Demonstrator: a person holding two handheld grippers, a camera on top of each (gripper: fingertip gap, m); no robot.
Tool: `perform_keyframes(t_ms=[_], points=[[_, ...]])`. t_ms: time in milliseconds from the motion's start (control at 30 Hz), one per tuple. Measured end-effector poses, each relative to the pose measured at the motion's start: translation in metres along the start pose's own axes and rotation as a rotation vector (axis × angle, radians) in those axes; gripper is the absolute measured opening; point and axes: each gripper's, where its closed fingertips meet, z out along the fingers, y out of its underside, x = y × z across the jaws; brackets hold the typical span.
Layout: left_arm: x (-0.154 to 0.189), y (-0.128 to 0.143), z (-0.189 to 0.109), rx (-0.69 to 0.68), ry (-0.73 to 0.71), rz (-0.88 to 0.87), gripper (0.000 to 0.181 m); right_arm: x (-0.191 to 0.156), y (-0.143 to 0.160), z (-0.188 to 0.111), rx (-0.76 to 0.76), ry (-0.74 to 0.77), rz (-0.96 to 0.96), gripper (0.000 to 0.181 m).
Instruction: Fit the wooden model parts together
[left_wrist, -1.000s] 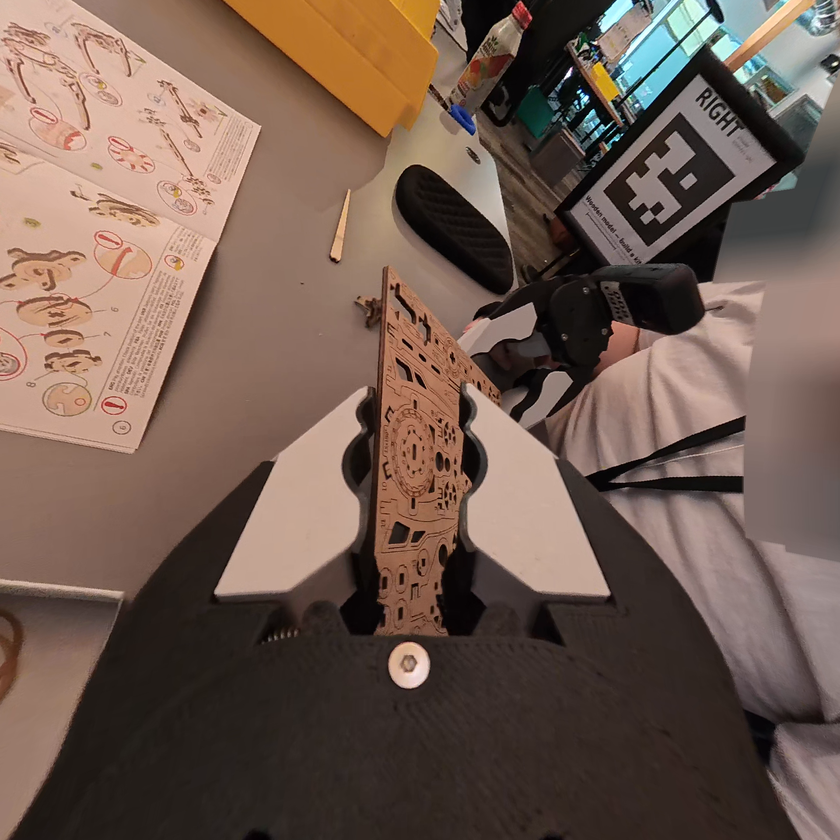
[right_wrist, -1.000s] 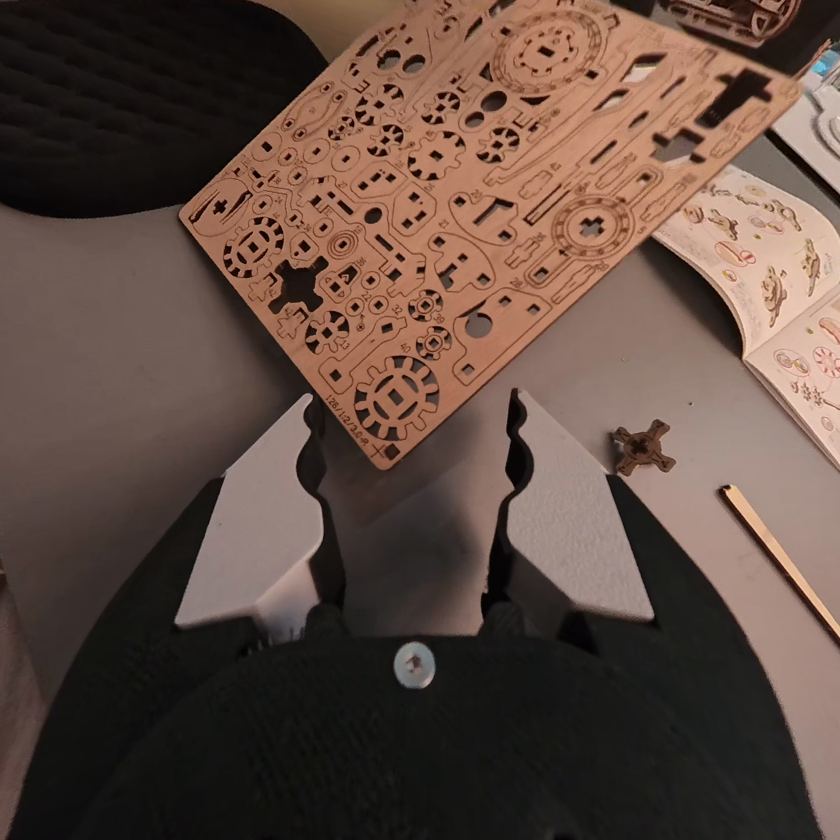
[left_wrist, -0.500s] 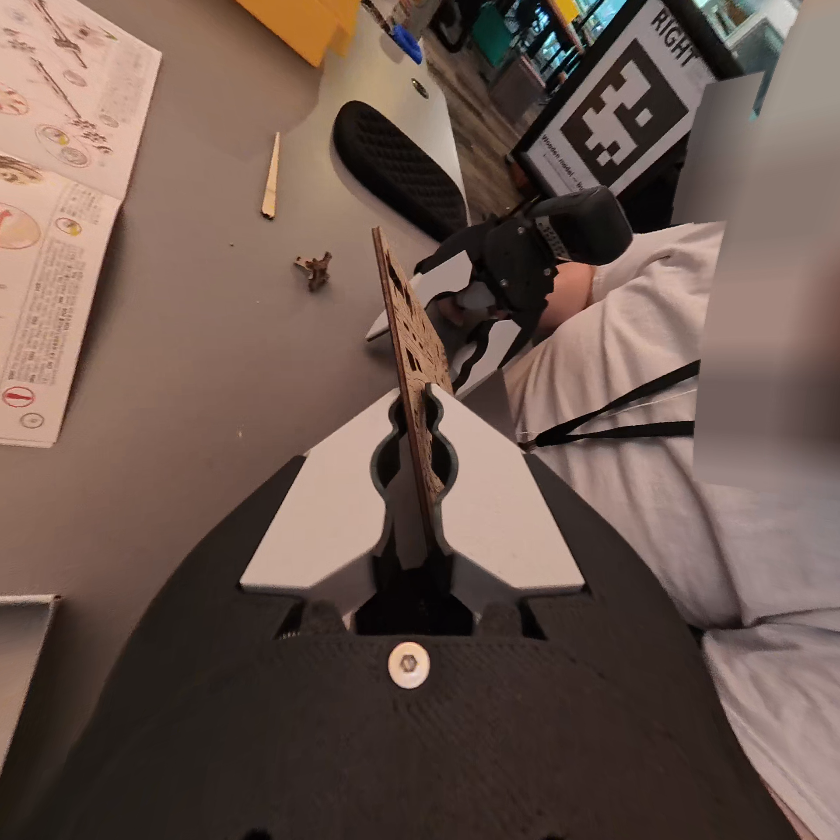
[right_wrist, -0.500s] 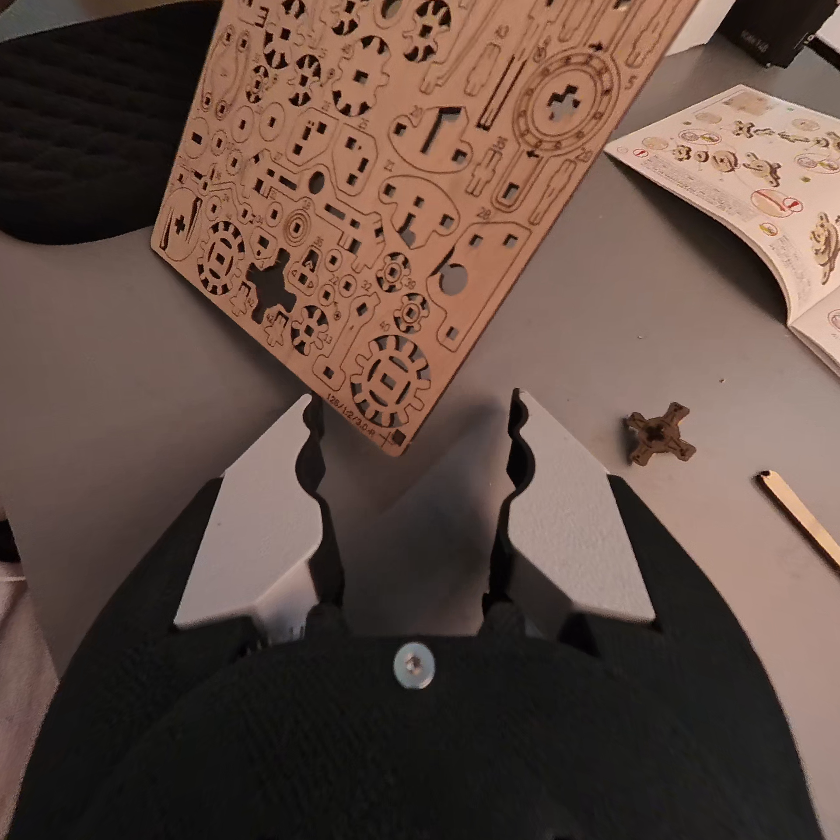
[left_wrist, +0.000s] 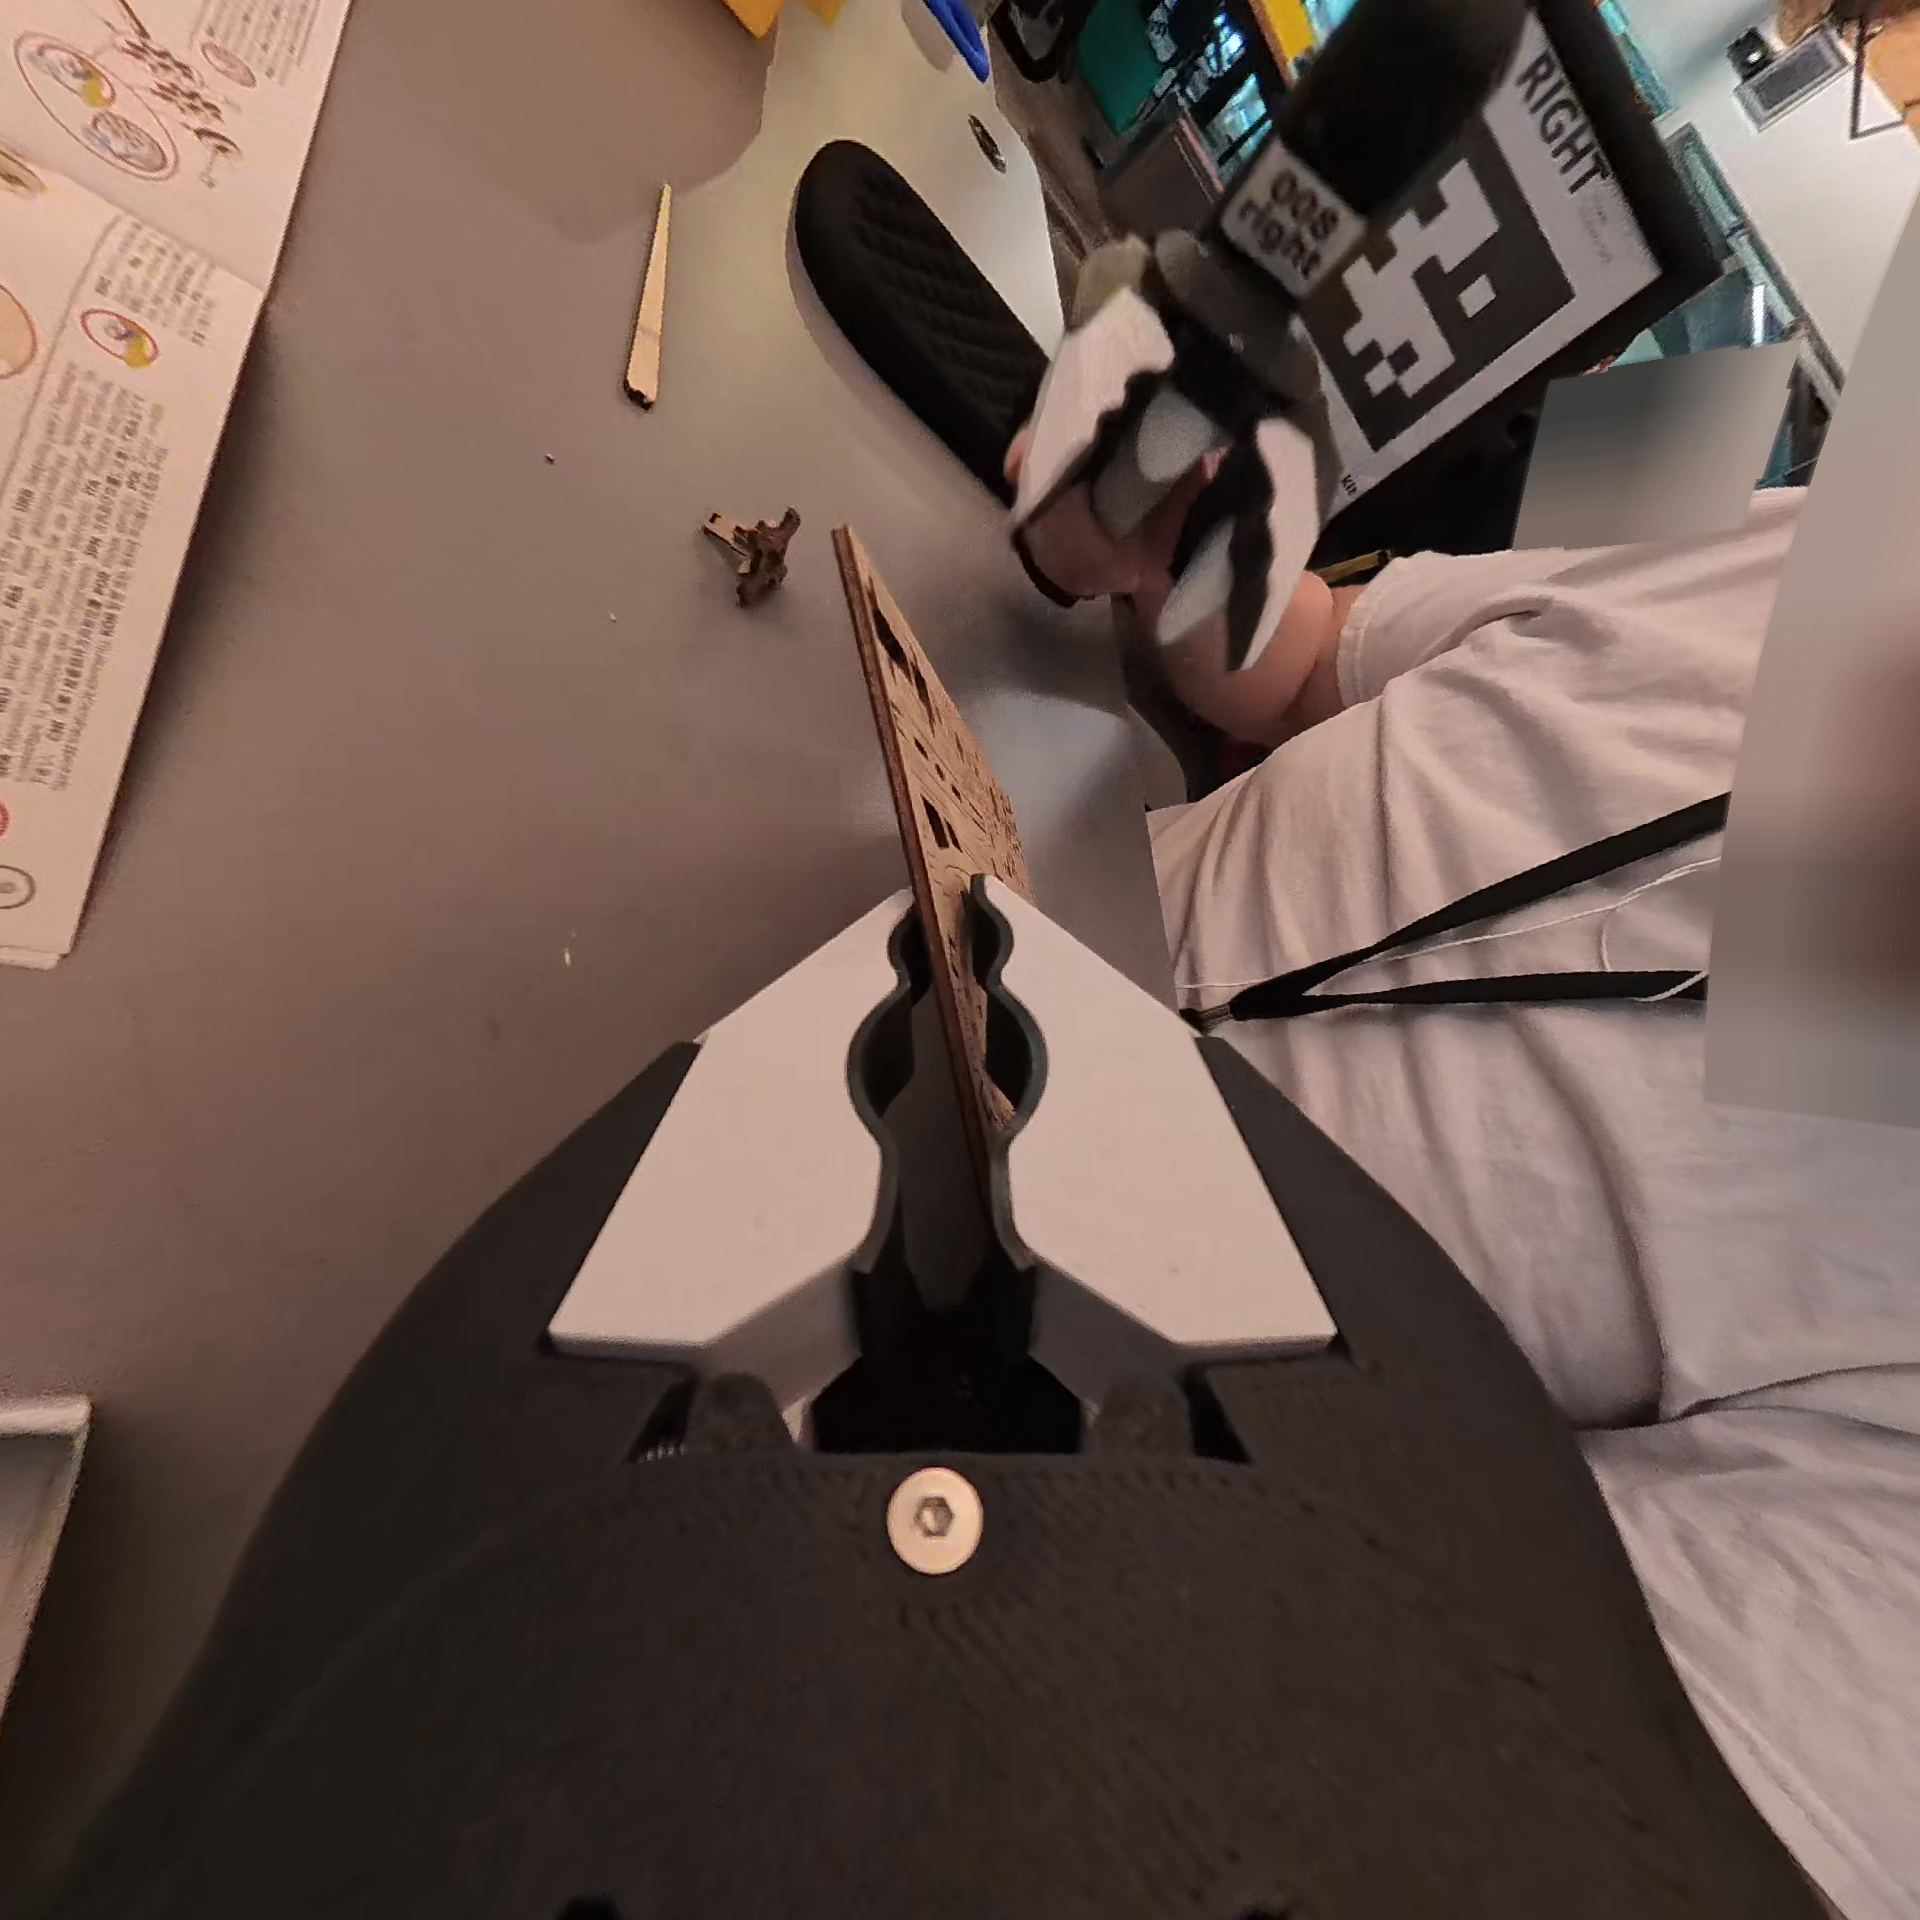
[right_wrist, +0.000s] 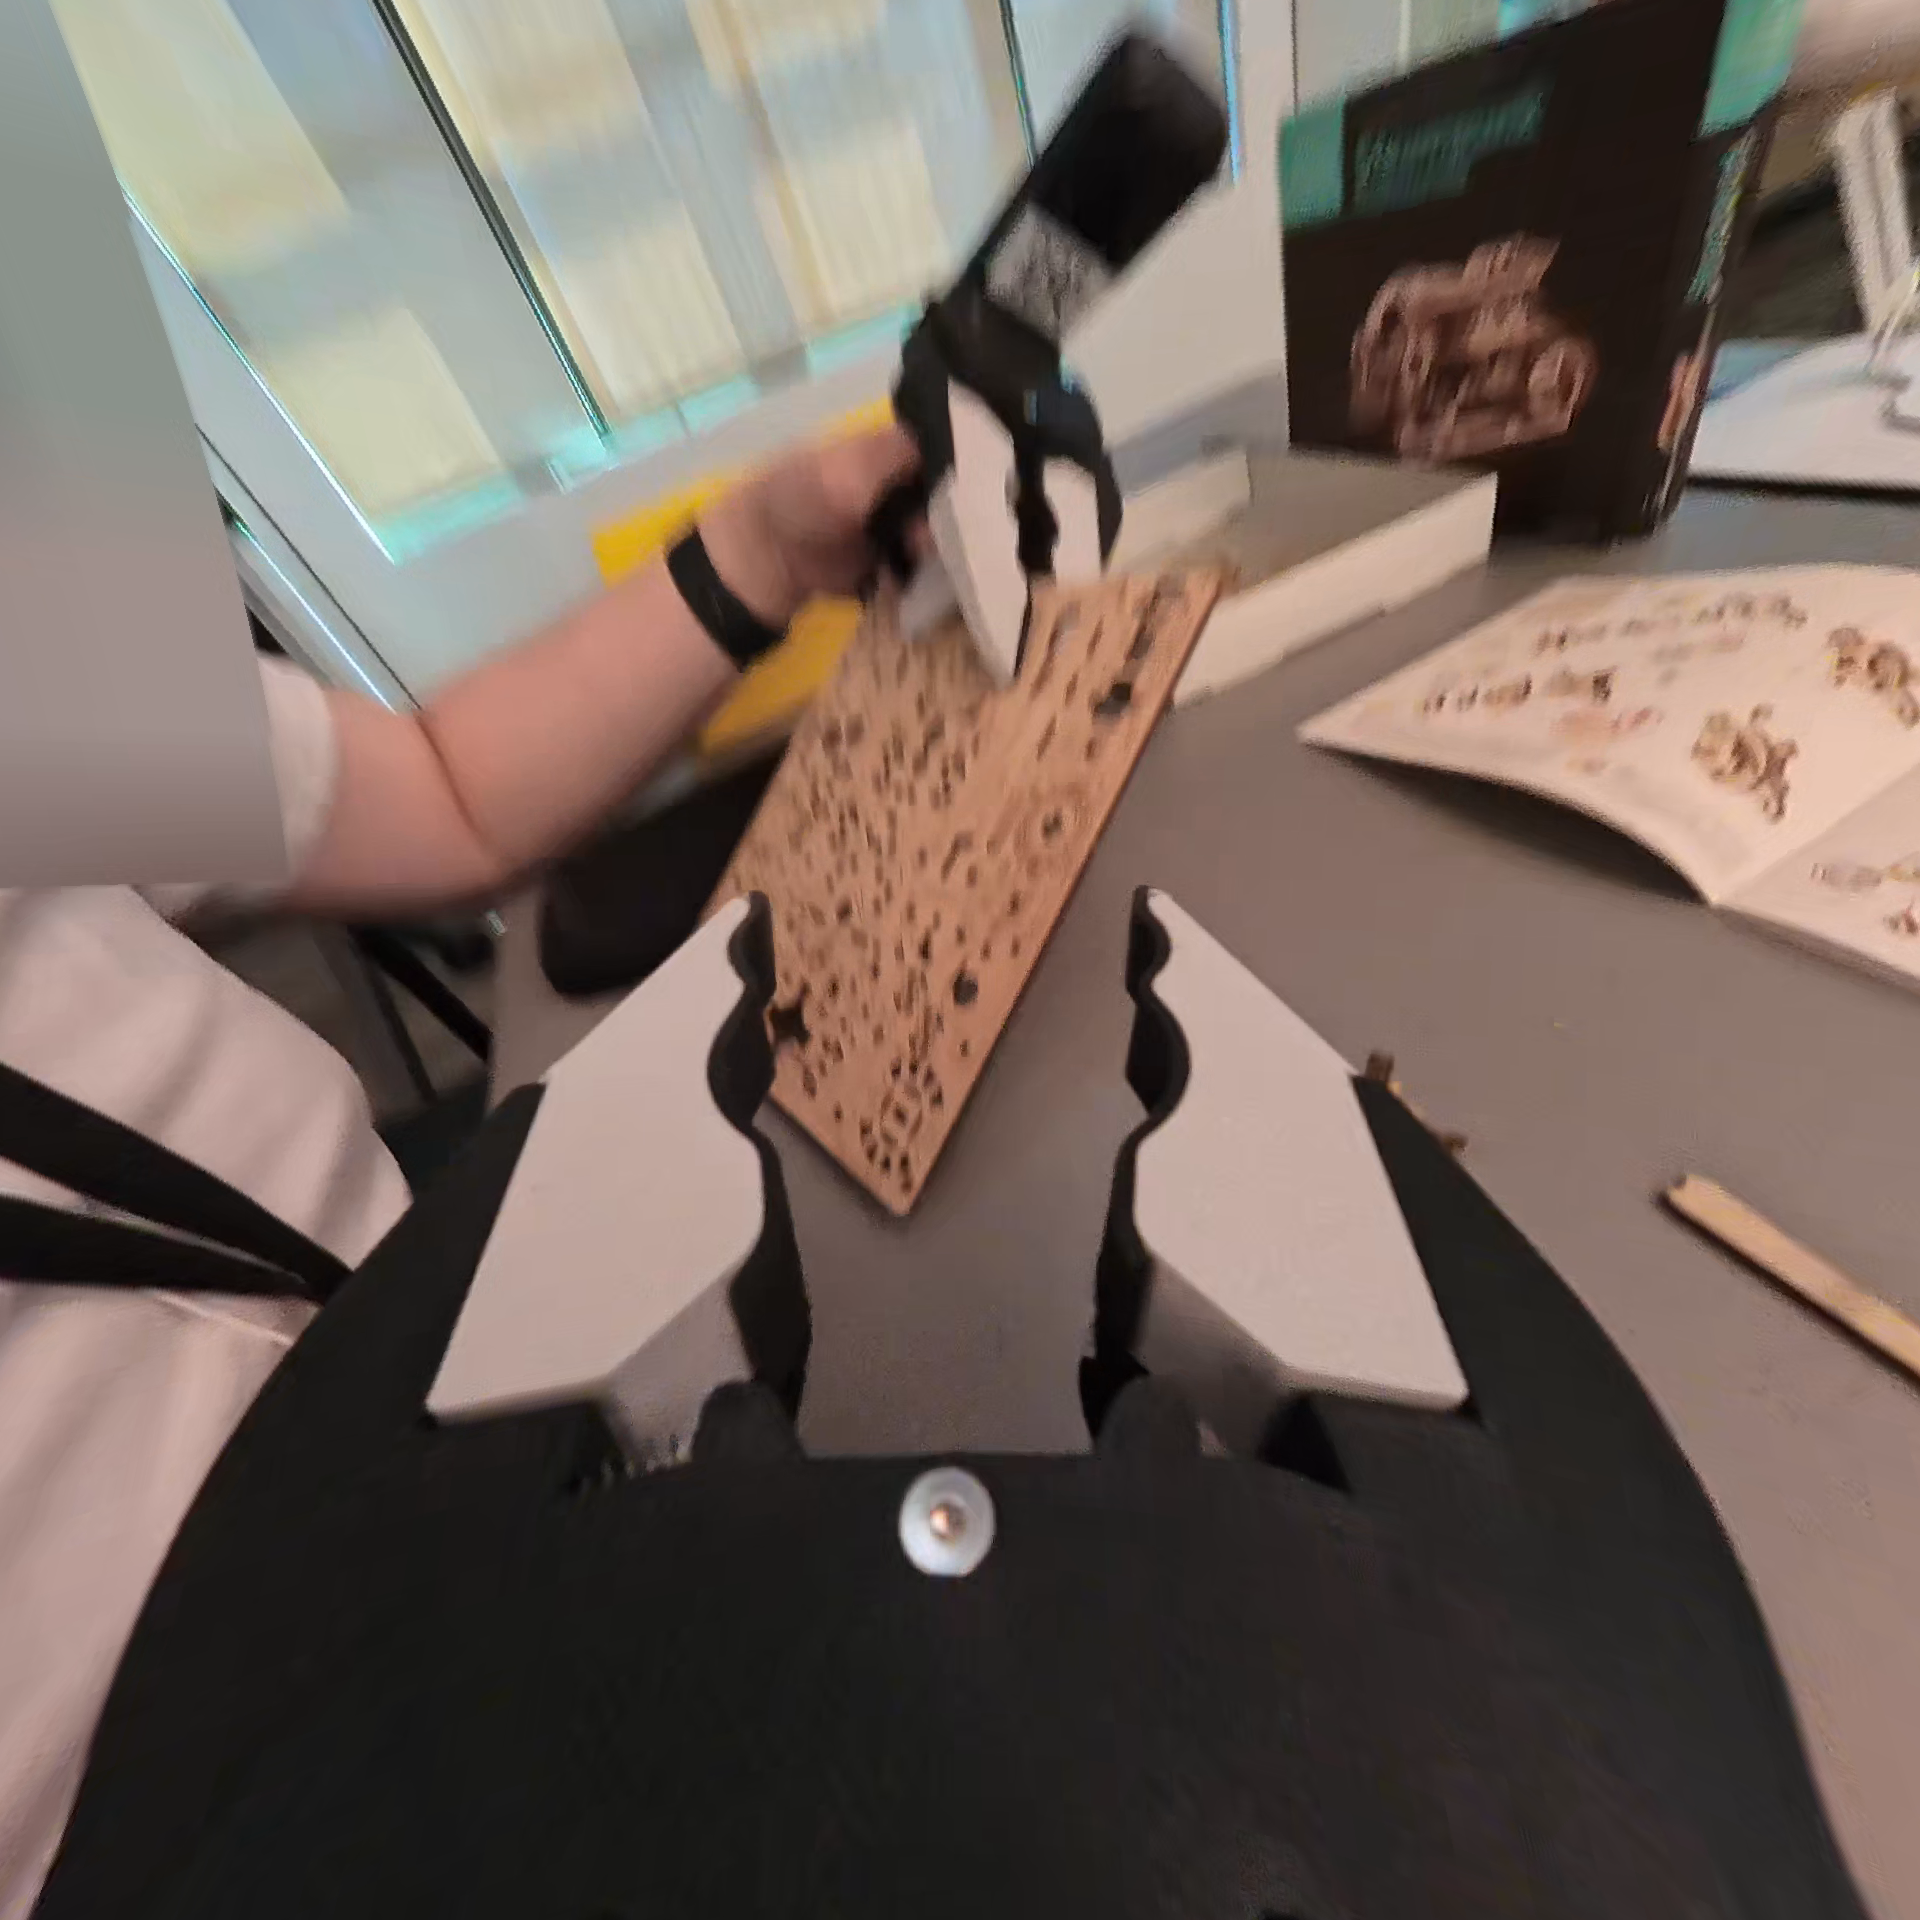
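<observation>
- Wooden sheet (right_wrist: 966, 873) of laser-cut parts is held edge-on above the grey table (left_wrist: 416, 675), probably so its pieces can be reached
- Left gripper (left_wrist: 951, 914) clenches the sheet's top edge, tilting it toward the person
- Right gripper (right_wrist: 945, 1039) hangs released and empty, facing the sheet's lower corner
- Small cross-shaped part (left_wrist: 753, 545) lies loose beside a wooden strip (left_wrist: 649, 296), awaiting fitting

My left tool (left_wrist: 948, 914) and right tool (right_wrist: 945, 925) have black bodies, pale grey wavy fingers, one silver screw. I wear a white shirt (left_wrist: 1455, 935).
</observation>
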Motion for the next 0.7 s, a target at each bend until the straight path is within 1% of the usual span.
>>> perform_keyframes(t_ms=[67, 133, 200, 300, 367, 433, 467, 500, 567, 667, 700], points=[[-0.001, -0.001, 0.005, 0.000, 0.015, -0.007, 0.004, 0.007, -0.024, -0.007, 0.096, -0.062, 0.068, 0.062], [-0.003, -0.003, 0.009, 0.006, 0.015, -0.010, 0.004, 0.016, -0.038, -0.008, 0.112, -0.098, 0.071, 0.060], [-0.002, -0.004, 0.011, 0.018, 0.017, -0.007, 0.004, 0.025, -0.051, -0.007, 0.112, -0.093, -0.019, 0.059], [0.001, -0.003, 0.012, 0.037, 0.020, 0.000, 0.004, 0.033, -0.079, -0.001, 0.162, -0.115, -0.160, 0.059], [0.003, -0.001, 0.012, 0.046, 0.025, 0.004, 0.004, 0.035, -0.094, 0.007, 0.184, -0.177, -0.195, 0.060], [0.002, 0.000, 0.011, 0.052, 0.015, -0.006, 0.004, 0.045, -0.099, 0.020, 0.159, -0.211, -0.186, 0.063], [0.000, 0.000, 0.011, 0.057, 0.010, -0.009, 0.005, 0.052, -0.098, 0.028, 0.130, -0.213, -0.182, 0.059], [-0.001, 0.000, 0.010, 0.067, 0.006, -0.009, 0.005, 0.060, -0.096, 0.036, 0.103, -0.200, -0.182, 0.051], [-0.004, -0.001, 0.009, 0.088, 0.011, -0.009, 0.005, 0.077, -0.097, 0.050, 0.077, -0.154, -0.186, 0.043], [-0.010, 0.001, 0.009, 0.104, 0.024, 0.001, 0.006, 0.095, -0.109, 0.061, 0.110, -0.121, -0.196, 0.027], [-0.011, 0.002, 0.009, 0.110, 0.034, 0.001, 0.006, 0.102, -0.110, 0.063, 0.118, -0.104, -0.190, 0.019]])
